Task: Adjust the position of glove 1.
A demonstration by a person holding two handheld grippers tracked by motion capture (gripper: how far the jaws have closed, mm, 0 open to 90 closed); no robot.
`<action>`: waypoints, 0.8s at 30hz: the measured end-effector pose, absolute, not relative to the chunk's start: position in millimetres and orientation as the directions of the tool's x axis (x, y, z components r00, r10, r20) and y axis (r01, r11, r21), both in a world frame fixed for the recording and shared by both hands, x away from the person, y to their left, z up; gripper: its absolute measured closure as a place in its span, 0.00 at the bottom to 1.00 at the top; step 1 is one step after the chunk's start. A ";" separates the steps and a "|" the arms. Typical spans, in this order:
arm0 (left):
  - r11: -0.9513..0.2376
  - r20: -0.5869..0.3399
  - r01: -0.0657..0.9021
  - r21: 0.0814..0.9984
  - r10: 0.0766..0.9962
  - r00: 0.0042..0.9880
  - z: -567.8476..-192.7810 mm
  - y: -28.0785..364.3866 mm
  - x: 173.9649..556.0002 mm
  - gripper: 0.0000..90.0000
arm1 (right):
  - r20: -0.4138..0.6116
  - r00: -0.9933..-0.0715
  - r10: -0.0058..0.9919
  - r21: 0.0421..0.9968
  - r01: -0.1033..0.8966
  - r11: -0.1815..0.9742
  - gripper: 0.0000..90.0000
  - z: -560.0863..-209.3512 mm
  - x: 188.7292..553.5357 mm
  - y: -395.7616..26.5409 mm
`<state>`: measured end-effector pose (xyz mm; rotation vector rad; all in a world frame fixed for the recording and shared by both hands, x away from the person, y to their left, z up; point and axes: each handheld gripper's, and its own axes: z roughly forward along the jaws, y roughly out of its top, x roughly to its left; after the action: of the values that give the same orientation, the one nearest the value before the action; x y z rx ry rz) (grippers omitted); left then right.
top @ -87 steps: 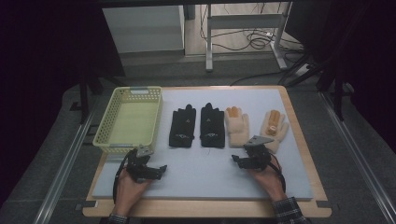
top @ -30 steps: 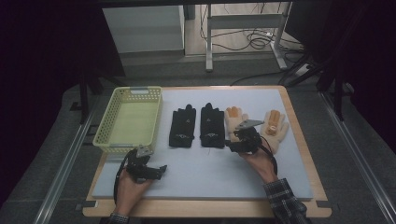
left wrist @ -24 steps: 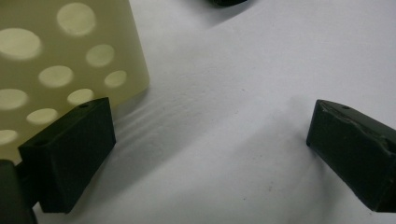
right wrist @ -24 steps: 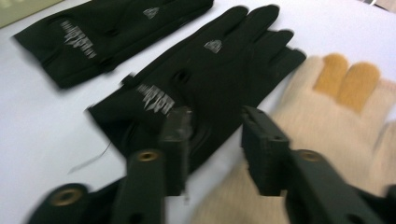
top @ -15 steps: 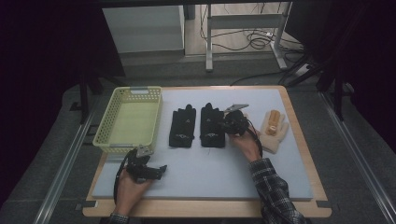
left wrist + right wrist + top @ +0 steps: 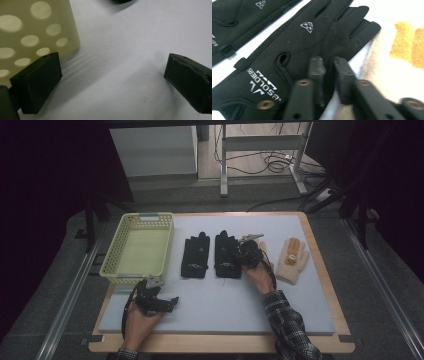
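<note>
since the earlier frame we've swung our right gripper [image 6: 248, 254] toward 11 o'clock onto the inner black glove [image 6: 294, 57], jaws nearly clenched on its edge, probably basket [image 6: 135, 270]-bound. left gripper [image 6: 159, 302] idles released at 7.

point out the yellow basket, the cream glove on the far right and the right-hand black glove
yellow basket [image 6: 137, 251], high view, on its bare floor.
cream glove [image 6: 293, 260], high view, on its palm below the orange-tipped fingers.
right-hand black glove [image 6: 297, 47], right gripper view, on the back of the hand beside the small logo.
</note>
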<state>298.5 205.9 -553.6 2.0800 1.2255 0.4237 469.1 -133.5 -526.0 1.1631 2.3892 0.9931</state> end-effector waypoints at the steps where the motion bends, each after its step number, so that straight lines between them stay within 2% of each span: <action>1: -0.328 -0.059 0.641 0.694 0.862 0.504 -553.7 205.8 298.5 0.01 | 0.039 -0.621 0.783 0.703 0.574 0.420 0.92 -526.1 468.8 -134.0; 8: -0.327 -0.060 0.641 0.694 0.862 0.504 -553.7 205.8 298.5 0.01 | 0.021 -0.625 0.780 0.718 0.553 0.423 0.94 -510.8 463.9 -136.2; 17: -0.329 -0.059 0.642 0.693 0.861 0.505 -553.6 205.9 298.5 0.01 | -0.106 -0.620 0.777 0.729 0.483 0.485 0.93 -460.8 440.8 -149.4; 24: -0.329 -0.059 0.642 0.693 0.861 0.505 -553.6 206.0 298.5 0.01 | -0.084 -0.651 0.754 0.734 0.472 0.489 0.91 -460.3 438.8 -133.3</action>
<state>298.5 206.0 -553.6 2.0808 1.2254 0.4226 438.8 -133.3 -460.3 1.0204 2.3417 0.9758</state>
